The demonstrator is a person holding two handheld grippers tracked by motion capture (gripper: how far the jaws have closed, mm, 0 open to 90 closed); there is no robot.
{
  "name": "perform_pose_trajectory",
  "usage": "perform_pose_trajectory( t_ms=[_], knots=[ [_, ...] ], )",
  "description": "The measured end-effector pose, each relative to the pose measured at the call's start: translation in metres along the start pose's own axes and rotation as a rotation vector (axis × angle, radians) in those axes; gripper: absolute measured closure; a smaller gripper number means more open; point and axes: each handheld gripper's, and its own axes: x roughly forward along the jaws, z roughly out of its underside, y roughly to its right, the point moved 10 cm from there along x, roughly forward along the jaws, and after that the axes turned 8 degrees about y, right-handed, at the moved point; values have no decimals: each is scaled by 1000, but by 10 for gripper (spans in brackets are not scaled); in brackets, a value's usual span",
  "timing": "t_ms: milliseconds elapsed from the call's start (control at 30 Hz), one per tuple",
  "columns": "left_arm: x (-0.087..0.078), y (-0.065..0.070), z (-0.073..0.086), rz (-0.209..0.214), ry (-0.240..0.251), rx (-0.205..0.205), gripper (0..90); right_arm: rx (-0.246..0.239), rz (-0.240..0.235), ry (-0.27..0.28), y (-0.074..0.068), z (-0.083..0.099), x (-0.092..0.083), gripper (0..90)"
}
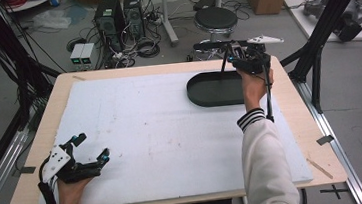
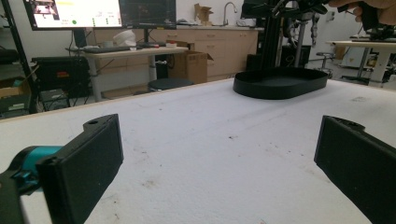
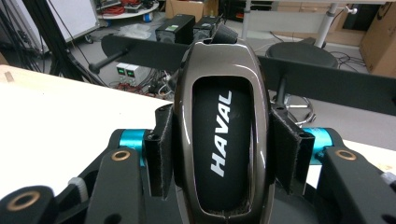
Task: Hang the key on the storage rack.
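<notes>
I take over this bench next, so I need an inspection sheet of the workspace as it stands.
Surface: white sheet on a wooden table, faint specks.
Job's things: HAVAL car key fob held above the black oval tray; the tray holds nothing that I can see.
Clutter: nothing seen on the sheet.
Grippers: right gripper shut on the fob; left gripper open, resting near the table's front-left corner.
Cables: one trails from each gripper; tangles on the floor behind.
Surroundings: computer towers, stool, cardboard boxes.

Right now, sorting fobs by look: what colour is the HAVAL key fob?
Dark metallic grey rim, black centre, white lettering; clearest in the right gripper view.
</notes>
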Motion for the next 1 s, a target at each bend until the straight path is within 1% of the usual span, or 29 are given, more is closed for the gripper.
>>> perform_pose_trajectory(
  t_ms=[300, 333, 400, 567, 600, 633, 700, 733, 867, 933, 1000],
  knots=[
    [0, 1, 0, 2, 0, 3, 17, 2, -5, -36, 4, 21, -1, 480],
    [0, 1, 0, 2, 0, 3, 17, 9, -8, -49, 3, 24, -1, 480],
    [0, 1, 0, 2, -1, 3, 17, 0, -10, -53, 4, 26, 0, 480],
    [0, 1, 0, 2, -1, 4, 17, 2, -15, -71, 2, 30, 1, 480],
    [0, 1, 0, 2, -1, 3, 17, -4, -17, -74, 2, 32, 2, 480],
    [0, 1, 0, 2, 0, 3, 17, 2, -20, -84, 1, 35, 3, 480],
    [0, 1, 0, 3, 0, 3, 17, -4, -24, -99, 1, 40, 4, 480],
    [0, 1, 0, 3, 0, 3, 17, 4, -24, -107, 0, 43, 5, 480],
    [0, 1, 0, 3, 3, 4, 17, -4, -35, -132, -2, 53, 11, 480],
    [0, 1, 0, 3, 5, 3, 17, -13, -39, -140, -4, 55, 14, 480],
    [0, 1, 0, 3, 5, 3, 17, -9, -46, -145, -6, 57, 17, 480]
  ],
)
